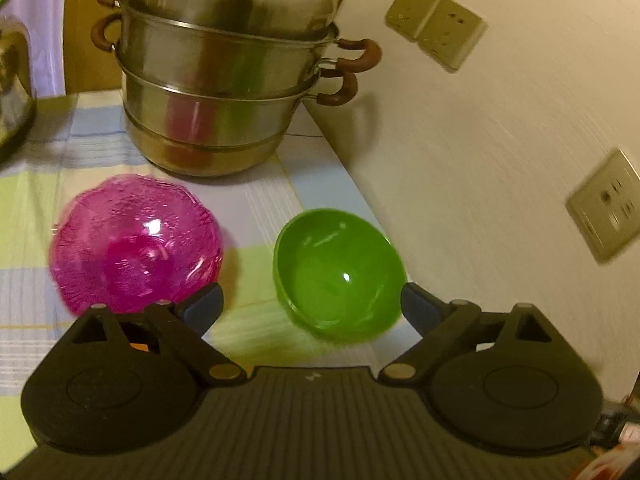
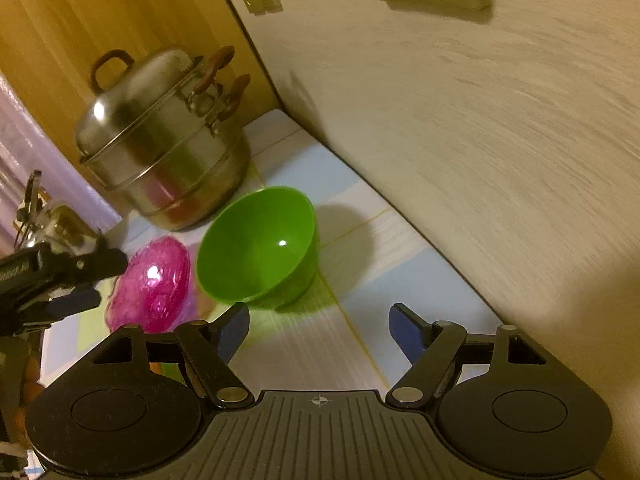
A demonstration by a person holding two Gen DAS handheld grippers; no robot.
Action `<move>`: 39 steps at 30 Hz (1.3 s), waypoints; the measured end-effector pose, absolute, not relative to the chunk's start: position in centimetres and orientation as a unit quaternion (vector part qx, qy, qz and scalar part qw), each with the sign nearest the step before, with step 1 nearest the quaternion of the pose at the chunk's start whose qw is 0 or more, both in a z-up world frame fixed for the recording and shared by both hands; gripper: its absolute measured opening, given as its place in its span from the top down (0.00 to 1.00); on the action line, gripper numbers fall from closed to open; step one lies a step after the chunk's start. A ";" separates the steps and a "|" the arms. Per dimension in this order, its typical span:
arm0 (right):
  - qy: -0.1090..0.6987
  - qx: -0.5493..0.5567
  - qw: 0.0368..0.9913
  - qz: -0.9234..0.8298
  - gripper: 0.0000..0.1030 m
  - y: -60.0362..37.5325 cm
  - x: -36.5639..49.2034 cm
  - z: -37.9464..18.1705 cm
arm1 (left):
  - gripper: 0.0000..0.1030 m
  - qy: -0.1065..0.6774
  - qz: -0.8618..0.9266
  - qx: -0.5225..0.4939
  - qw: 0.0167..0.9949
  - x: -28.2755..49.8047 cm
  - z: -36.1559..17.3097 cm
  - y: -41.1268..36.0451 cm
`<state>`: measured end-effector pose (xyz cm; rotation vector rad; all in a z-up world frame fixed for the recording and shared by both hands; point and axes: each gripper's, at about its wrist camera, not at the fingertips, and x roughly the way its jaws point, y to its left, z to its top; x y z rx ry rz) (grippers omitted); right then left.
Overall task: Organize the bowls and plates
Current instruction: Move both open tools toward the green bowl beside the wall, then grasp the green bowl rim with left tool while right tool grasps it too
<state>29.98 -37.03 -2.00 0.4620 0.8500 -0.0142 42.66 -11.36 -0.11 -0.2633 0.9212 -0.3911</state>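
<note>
two bowls sit on a checked tablecloth (image 1: pixel 256 200) in a corner, and from the left wrist view they read left to right as follows. at the far left edge a shiny metal vessel (image 1: pixel 12 92) is only partly in view. next comes the pink bowl (image 1: pixel 136 244), translucent and ribbed, resting on the cloth with its near rim hidden behind the left finger of the left gripper (image 1: pixel 310 306). behind it, at the back, stands a stacked steel steamer pot (image 1: pixel 224 80) with a domed lid and brown handles. right of the pink bowl and apart from it sits the green bowl (image 1: pixel 340 272), opening upward, close to the pale wall (image 1: pixel 500 120), which carries several sockets (image 1: pixel 434 26). the left gripper's jaws stand wide with nothing pressed between them; the green bowl shows in the gap, whether the right pad touches its rim i cannot tell.

in the right wrist view the left gripper shows at the far left beside the pink bowl (image 2: pixel 150 284), then the green bowl (image 2: pixel 256 248), slightly tilted, in front of the steamer pot (image 2: pixel 164 148). the right gripper (image 2: pixel 318 330) hangs short of the green bowl, jaws well apart and empty over bare cloth.
</note>
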 end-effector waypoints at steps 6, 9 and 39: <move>0.410 0.231 0.882 -0.008 0.26 -37.3 33.4 -3.2 | 0.08 0.444 -0.189 -0.083 0.872 46.4 -1.3 -13.2; 0.411 0.237 0.880 -0.012 0.27 -37.4 34.9 -3.9 | 0.10 0.443 -0.188 -0.050 0.875 48.1 -2.2 -14.1; 0.477 0.217 0.852 -0.002 0.89 -36.5 43.5 -8.8 | 0.86 0.528 -0.200 -0.005 0.826 52.4 -8.1 -16.7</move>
